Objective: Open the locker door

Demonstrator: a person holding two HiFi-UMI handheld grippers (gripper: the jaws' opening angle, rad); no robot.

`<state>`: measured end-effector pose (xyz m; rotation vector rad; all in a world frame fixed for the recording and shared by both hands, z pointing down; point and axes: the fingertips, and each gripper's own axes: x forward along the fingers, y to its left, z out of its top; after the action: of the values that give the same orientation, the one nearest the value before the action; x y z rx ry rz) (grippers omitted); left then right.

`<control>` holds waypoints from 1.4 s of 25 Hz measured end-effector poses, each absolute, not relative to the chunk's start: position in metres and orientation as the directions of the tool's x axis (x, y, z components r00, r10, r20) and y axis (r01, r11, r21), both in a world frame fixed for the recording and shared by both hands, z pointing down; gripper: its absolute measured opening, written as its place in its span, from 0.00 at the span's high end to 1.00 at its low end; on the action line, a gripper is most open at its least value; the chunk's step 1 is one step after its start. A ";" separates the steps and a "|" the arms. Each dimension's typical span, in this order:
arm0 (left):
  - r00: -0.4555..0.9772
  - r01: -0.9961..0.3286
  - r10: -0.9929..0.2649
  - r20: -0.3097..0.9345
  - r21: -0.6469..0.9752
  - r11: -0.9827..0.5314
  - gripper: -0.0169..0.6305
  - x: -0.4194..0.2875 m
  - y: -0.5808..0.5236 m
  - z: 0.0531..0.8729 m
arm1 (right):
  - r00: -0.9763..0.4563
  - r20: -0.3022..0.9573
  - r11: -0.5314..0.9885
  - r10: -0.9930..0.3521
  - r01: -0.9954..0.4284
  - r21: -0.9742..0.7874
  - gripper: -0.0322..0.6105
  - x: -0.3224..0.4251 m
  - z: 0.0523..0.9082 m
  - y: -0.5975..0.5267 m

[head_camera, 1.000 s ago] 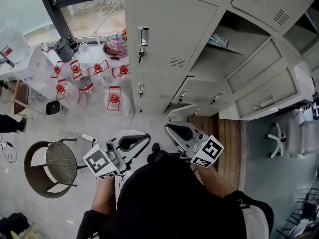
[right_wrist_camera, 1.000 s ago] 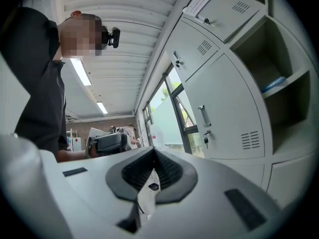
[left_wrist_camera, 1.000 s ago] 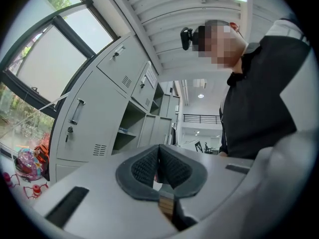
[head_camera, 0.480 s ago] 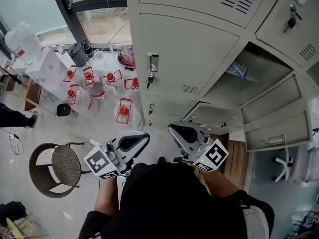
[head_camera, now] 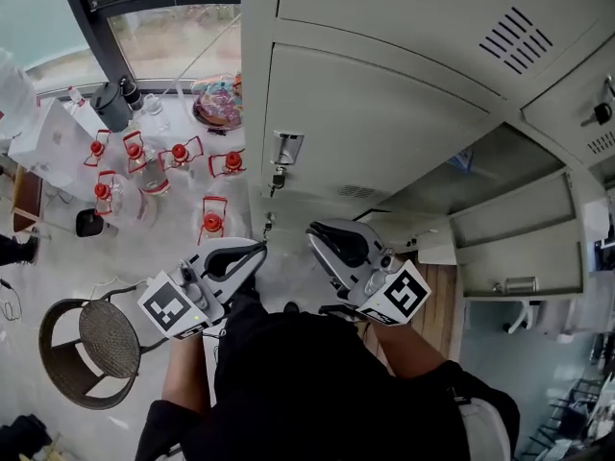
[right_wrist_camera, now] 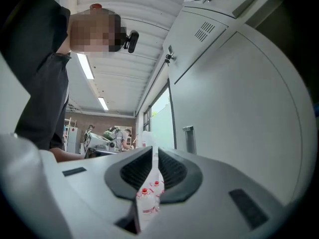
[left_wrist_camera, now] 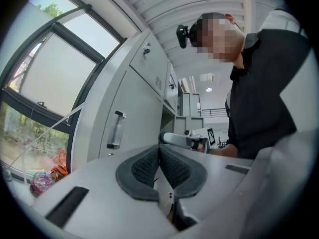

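No words or numbers could be read anywhere. The cube [head_camera: 173,307] on the left gripper [head_camera: 254,251] and the cube [head_camera: 399,294] on the right gripper [head_camera: 321,234] had black and white square marks, but these were shapes, not letters. The bottles [head_camera: 213,224] with red caps on the floor had labels too small to read. The locker doors [head_camera: 375,113] had no name or number on them.
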<state>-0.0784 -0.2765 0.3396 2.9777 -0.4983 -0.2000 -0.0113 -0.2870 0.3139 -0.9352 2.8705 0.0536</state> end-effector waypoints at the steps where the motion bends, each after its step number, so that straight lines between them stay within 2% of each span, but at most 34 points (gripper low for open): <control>1: 0.941 -0.303 -0.318 -0.115 0.132 -0.944 0.95 -0.082 -0.288 0.339 | -0.794 -0.123 0.800 -0.596 -0.600 0.002 0.89 -0.014 0.312 -0.295; 11: 0.972 -0.173 -0.183 -0.146 0.081 -0.982 0.95 -0.106 -0.368 0.333 | -0.708 -0.083 0.707 -0.702 -0.706 0.042 0.81 -0.036 0.302 -0.356; 19: 0.981 -0.092 -0.103 -0.167 0.075 -0.993 0.95 -0.120 -0.399 0.339 | -0.657 -0.076 0.657 -0.750 -0.753 0.028 0.80 -0.049 0.302 -0.382; 35: 0.977 0.015 -0.013 -0.215 0.129 -0.992 0.95 -0.129 -0.434 0.357 | -0.488 0.014 0.488 -0.873 -0.871 0.066 0.80 -0.051 0.315 -0.417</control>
<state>-0.1294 -0.4338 0.3572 2.9935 0.0015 -0.3263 -0.0506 -0.4165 0.3152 -1.6116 2.7482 0.0801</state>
